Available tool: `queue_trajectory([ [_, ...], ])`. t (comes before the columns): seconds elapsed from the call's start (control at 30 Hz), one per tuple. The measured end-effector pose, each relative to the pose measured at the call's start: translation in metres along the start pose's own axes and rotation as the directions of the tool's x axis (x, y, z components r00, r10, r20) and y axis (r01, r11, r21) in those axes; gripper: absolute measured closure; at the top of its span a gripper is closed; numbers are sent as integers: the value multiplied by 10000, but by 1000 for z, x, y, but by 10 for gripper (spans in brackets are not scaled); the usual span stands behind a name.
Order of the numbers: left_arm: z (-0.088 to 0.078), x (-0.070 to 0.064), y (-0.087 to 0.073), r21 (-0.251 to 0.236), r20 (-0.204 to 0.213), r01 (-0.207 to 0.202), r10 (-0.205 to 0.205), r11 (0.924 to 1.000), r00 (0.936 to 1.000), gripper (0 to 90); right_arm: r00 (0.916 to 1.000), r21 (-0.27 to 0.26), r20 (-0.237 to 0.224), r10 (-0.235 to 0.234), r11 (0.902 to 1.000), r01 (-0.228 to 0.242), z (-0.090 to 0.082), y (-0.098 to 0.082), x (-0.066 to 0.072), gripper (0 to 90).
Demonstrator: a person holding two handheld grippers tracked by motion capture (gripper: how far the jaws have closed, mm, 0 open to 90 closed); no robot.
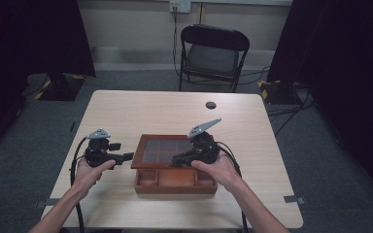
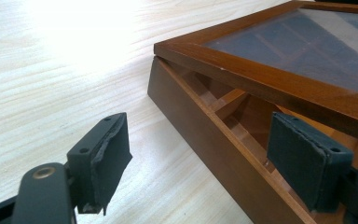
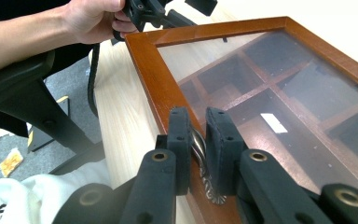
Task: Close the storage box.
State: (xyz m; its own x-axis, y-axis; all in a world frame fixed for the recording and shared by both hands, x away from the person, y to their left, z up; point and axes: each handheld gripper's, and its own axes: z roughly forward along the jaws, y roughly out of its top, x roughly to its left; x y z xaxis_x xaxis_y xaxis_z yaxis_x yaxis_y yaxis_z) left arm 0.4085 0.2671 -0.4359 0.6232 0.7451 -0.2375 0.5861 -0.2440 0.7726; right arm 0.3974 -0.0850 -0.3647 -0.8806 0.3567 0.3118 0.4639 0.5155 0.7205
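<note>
A light wooden table [image 1: 175, 109] fills the middle of the high view. On it, just below centre, sits one brown wooden box [image 1: 175, 182] with a glass-paned lid [image 1: 162, 150] raised at its near edge, so the front row of three compartments is uncovered.

Two hand-held grippers work at the box. The left gripper [image 1: 126, 156], at centre left, has its jaws parted wide and holding nothing; in the left gripper view they straddle the box's near corner, one pad [image 2: 103, 161] over bare table, the other [image 2: 303, 158] over the open compartments. The right gripper [image 1: 175, 159], just right of centre, has its jaws closed narrowly on the one small metal handle [image 3: 199, 148] on the lid's front rail.

One round dark grommet [image 1: 211, 105] marks the table's far side. One black folding chair [image 1: 212, 53] stands at top centre on grey carpet. Black curtains hang at the upper left and right; cables trail across the floor.
</note>
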Motion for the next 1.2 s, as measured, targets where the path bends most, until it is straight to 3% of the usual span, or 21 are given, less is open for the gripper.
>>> queue_trajectory([
  [0.53, 2, 0, -1, 124, 93, 86, -87, 9999, 9999, 209, 10000, 505, -45, 24, 9987, -21, 13, -15, 2, 812],
  [0.77, 2, -1, -1, 153, 87, -39, 38, 9999, 10000, 210, 10000, 1000, -56, 39, 9950, -33, 24, -23, 1, 812],
  [1.2, 4, -1, -1, 319, 75, -118, 116, 9994, 9999, 216, 10000, 1234, -57, 29, 9924, -22, 31, -31, 0, 812],
])
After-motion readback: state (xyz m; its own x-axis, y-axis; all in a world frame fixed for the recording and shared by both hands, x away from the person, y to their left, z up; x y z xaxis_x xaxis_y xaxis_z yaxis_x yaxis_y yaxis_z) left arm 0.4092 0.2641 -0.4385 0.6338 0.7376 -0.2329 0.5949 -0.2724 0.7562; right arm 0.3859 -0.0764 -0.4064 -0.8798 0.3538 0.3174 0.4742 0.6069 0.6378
